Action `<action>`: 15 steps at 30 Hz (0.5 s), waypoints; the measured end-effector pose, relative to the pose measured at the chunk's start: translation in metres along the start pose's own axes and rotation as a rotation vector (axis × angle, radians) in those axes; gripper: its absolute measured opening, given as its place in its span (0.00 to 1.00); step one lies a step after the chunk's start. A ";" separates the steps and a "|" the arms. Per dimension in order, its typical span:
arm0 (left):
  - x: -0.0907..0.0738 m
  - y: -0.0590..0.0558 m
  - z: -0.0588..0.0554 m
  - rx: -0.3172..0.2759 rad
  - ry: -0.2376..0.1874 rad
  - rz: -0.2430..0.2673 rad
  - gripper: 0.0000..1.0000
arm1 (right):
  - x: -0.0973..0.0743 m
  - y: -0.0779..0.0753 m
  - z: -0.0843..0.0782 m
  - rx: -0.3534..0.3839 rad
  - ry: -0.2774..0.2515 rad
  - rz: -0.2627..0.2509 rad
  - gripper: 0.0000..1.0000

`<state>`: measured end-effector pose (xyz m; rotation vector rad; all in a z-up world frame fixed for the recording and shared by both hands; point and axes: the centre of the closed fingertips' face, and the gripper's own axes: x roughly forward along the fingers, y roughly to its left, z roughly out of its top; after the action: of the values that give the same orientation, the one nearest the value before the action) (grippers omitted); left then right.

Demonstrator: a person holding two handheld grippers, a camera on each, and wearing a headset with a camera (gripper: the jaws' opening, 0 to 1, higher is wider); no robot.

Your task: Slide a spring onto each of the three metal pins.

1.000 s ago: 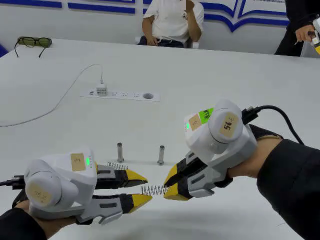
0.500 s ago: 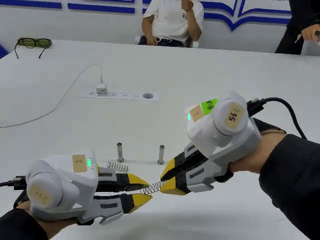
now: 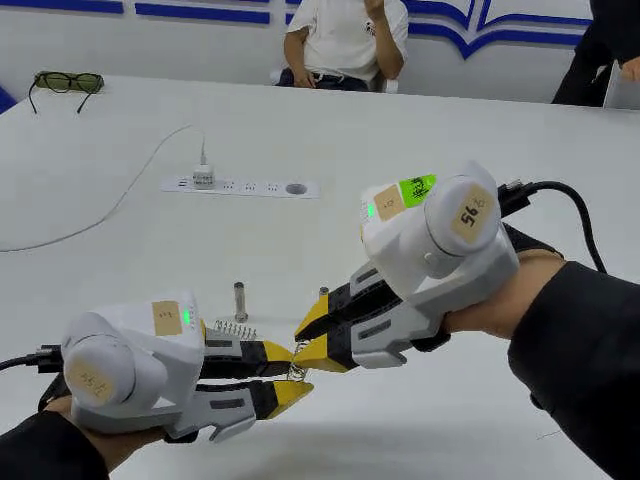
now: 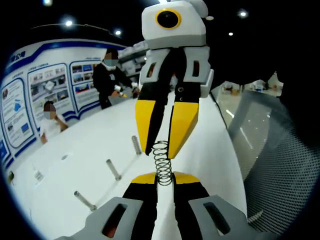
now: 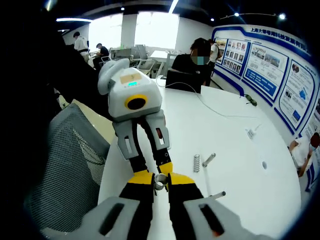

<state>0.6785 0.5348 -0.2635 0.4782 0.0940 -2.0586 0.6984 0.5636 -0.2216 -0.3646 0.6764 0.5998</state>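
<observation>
Low over the near side of the white bench (image 3: 420, 150), the two claws meet tip to tip with a spring (image 3: 297, 369) bridging them. The right claw (image 3: 301, 341) reaches in from the right, tilted downward. Its yellow-tipped jaws are drawn narrow on one end of the spring, touching it on both sides in the left gripper view. The left claw (image 3: 299, 369) lies nearly level, coming from the left. Its jaws also stand narrow, with the spring's other end between their tips, but I cannot tell whether they press on it. The spring hangs clear of the bench. In the right gripper view it shows end-on, as a small ring between that claw's jaws.

Just beyond the claws the metal pins stand upright on the bench, apart from one another and all bare metal — a first pin (image 4: 136, 145), a second pin (image 4: 113, 170) and a third pin (image 4: 85, 201). A loose spring (image 3: 235, 330) lies flat on the bench near one of the pins, just behind the left claw's body.

Farther back a white power strip (image 3: 250, 188) lies flat, with a plug (image 3: 203, 180) seated in its left-end socket. The plug's grey cable (image 3: 120, 200) trails off to the left. A pair of dark glasses (image 3: 68, 82) rests at the far left edge — and a seated person (image 3: 345, 35) is at the far side of the bench.
</observation>
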 end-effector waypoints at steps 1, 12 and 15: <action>0.000 0.000 0.000 -0.002 -0.002 0.001 0.11 | 0.000 0.000 0.001 -0.002 -0.002 0.000 0.12; -0.001 0.003 0.004 -0.059 -0.040 0.008 0.10 | 0.004 0.001 -0.002 0.001 0.003 0.001 0.16; -0.001 0.004 0.003 -0.061 -0.043 0.010 0.10 | 0.003 -0.001 -0.002 0.008 -0.001 -0.010 0.16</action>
<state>0.6811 0.5325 -0.2596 0.3963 0.1282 -2.0492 0.6999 0.5624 -0.2249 -0.3604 0.6753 0.5877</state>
